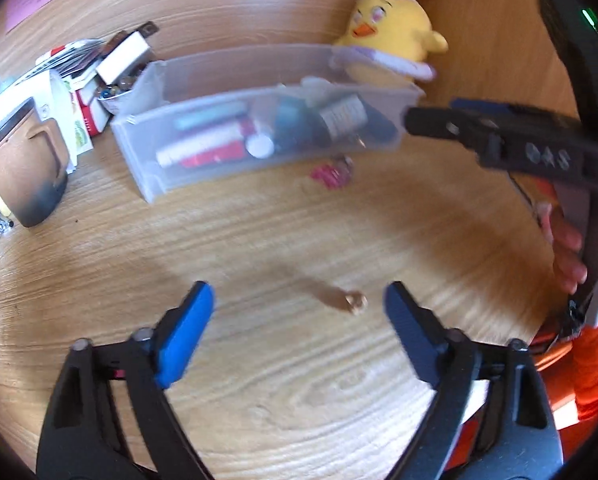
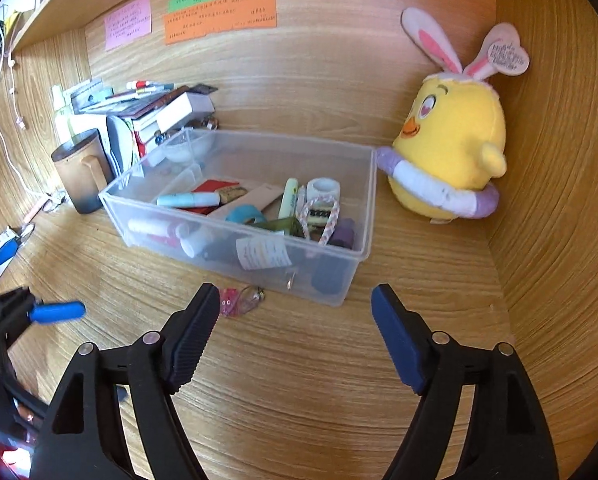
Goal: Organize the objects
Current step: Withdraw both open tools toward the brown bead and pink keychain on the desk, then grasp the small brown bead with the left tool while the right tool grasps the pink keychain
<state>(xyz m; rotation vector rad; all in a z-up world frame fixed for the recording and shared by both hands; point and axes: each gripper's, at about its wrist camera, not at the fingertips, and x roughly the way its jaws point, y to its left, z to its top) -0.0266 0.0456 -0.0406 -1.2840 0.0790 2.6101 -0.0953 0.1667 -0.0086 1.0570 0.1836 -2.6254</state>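
Note:
A clear plastic bin (image 2: pixel 355 160) holds several small items: pens, tape rolls, bottles. It also shows in the left wrist view (image 1: pixel 139 140). A pink keychain charm (image 2: pixel 241 302) lies on the desk just in front of the bin, also visible in the left wrist view (image 1: pixel 331 174). A small tan bead-like object (image 1: pixel 356 302) lies on the desk between my left gripper's fingers. My left gripper (image 1: pixel 299 296) is open and empty above the desk. My right gripper (image 2: pixel 297 300) is open and empty, just short of the bin and charm.
A yellow plush chick (image 2: pixel 451 152) with bunny ears stands right of the bin by the side wall. A brown mug (image 2: pixel 83 170), stacked books and boxes (image 2: pixel 155 108) sit to the left. Sticky notes (image 2: pixel 219 16) are on the back wall.

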